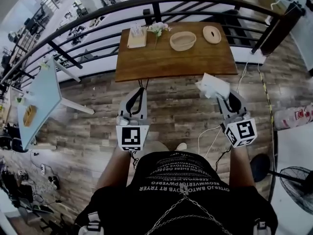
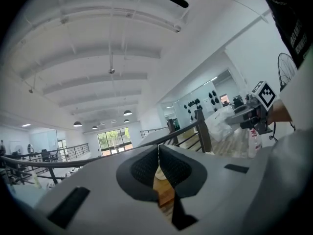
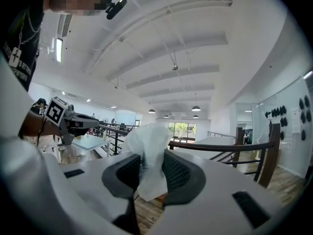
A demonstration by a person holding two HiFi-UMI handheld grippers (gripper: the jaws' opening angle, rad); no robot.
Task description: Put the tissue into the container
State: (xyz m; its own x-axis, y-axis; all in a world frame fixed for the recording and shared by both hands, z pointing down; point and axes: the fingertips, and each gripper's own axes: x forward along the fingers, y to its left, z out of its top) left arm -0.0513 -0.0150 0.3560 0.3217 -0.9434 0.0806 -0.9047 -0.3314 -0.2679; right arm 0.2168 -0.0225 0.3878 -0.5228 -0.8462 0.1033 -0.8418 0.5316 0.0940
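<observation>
Wood-plank floor (image 1: 161, 102) runs under me as I face the bench (image 1: 146, 65) by the railing. On my left, my left hand-held gripper (image 1: 139, 93) points toward the bench's near edge and stops short of it. Its own view shows the two jaws closed together at the tips, gripping nothing.

Across the far side of the brown bench top sits a small wooden tray (image 1: 137, 39) with something white standing on it. Just beside that is a sprig of pale flowers (image 1: 158, 28). Next comes the woven container (image 1: 183, 41), round and open-topped, and to its right a flat round lid (image 1: 212, 34) lies apart from it.

Over on my right, my right hand-held gripper (image 1: 226, 98) is clamped narrow on the tissue (image 1: 213, 85). The white sheet is pinched between the ribbed pads, puffing out above the jaws and hanging a little below them. I hold the tissue in the air at the bench's near edge, toward its right corner, well apart from the container.
</observation>
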